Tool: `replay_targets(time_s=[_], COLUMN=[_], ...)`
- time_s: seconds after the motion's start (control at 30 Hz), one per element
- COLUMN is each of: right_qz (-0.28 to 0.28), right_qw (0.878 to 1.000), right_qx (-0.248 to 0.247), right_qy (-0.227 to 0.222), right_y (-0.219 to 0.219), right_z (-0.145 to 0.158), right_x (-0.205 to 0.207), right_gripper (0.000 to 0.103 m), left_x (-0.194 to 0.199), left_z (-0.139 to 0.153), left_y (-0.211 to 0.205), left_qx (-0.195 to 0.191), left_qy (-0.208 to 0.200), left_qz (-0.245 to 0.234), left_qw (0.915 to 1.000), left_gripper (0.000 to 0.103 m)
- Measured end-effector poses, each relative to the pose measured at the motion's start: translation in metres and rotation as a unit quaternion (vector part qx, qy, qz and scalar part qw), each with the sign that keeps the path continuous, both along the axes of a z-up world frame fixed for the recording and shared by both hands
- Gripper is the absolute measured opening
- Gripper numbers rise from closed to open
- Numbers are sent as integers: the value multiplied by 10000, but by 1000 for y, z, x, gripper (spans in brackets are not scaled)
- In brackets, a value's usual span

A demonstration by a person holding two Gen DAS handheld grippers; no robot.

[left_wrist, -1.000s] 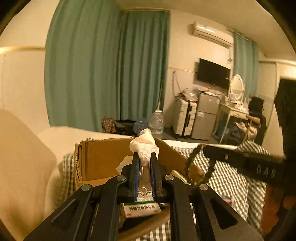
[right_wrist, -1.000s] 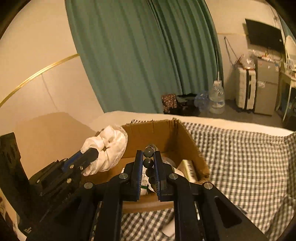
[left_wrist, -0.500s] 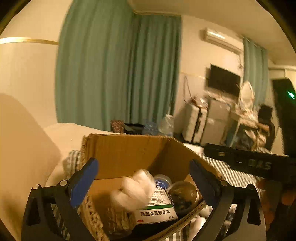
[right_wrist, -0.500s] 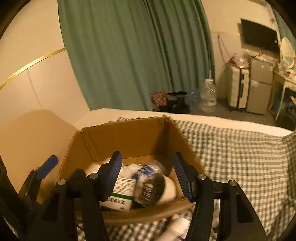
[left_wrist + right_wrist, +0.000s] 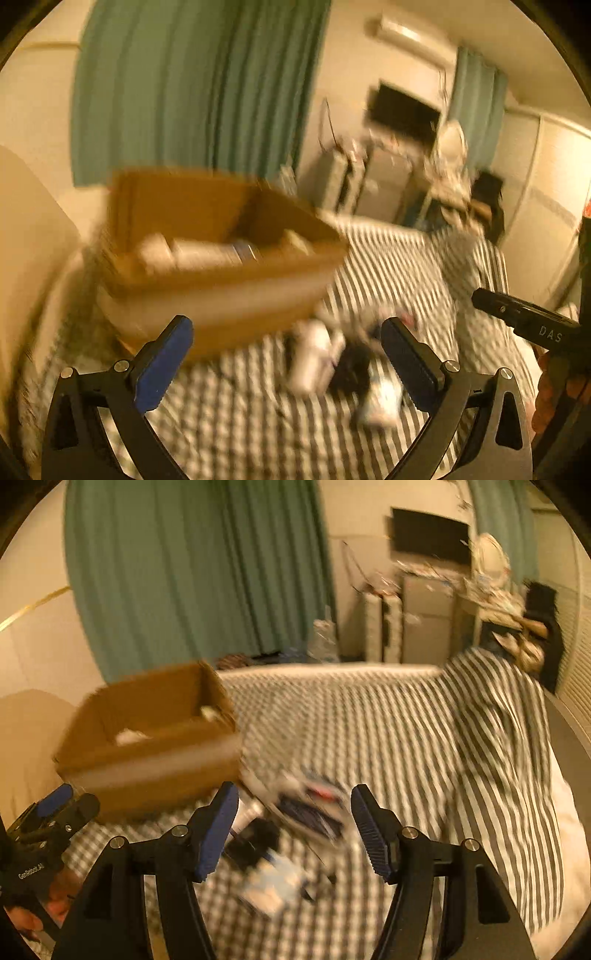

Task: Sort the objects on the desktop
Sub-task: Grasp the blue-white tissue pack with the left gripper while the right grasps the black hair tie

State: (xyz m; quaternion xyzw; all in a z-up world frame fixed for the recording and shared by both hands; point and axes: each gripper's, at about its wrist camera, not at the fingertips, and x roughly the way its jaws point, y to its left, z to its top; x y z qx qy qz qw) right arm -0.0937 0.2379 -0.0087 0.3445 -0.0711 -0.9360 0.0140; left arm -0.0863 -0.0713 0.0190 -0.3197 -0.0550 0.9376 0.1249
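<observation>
My left tongs (image 5: 282, 354) stand as wide as they go, their jaws having just been opening, and nothing is between the blue pads (image 5: 160, 363). Ahead and to the left of them, up against the left pad in that view, sits the cardboard box (image 5: 221, 280), already holding several pale packets and a round container that the blur will not let me name. Just ahead and slightly right of these tongs, low on the checked bedspread (image 5: 388, 266), lies the loose pile (image 5: 343, 365): a whitish bottle-like thing and something dark beside it. Blur hides their long axes. My right tongs (image 5: 293, 829) are also parted, less widely, their jaws likewise having just been opening, and empty. From them the same pile (image 5: 291, 834) lies straight ahead and just below, between the pads' line of sight, with the box (image 5: 147, 746) off to the left. I judge both hands about equally near the pile, so either could take the next item; the left has the shorter carry to the box.
</observation>
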Motion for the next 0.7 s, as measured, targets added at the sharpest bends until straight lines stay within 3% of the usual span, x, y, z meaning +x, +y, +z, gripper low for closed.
replay_targets(time_s=[0.13,0.23,0.3,0.43,0.7], right_qz=[-2,-75,-90,-351,-580], right_qw=[9994,9979,9963,9929,9893], right_qx=[-93,-79,-361,-596,-630], right_qy=[-328,-640,-778,-973,-1180], right_y=[6,11,16,31,42], right_z=[-36,-62,-76,-88,-97], right_x=[12,9,7,0,-5], right_gripper=[63,63,63,63,63], left_x=[-7,-4,0,8,-4], left_z=[-41,-61,-72,-86,-124], left_y=[23,30,38,70,130], left_qx=[-95,-354,-508,-666,-939], left_qy=[-629,-643,-615,-569,-760], left_qz=[82,172,151,-343,-1313], left_qw=[9979,9972,9967,9956,9840], left_gripper=[103,103,103,103,103])
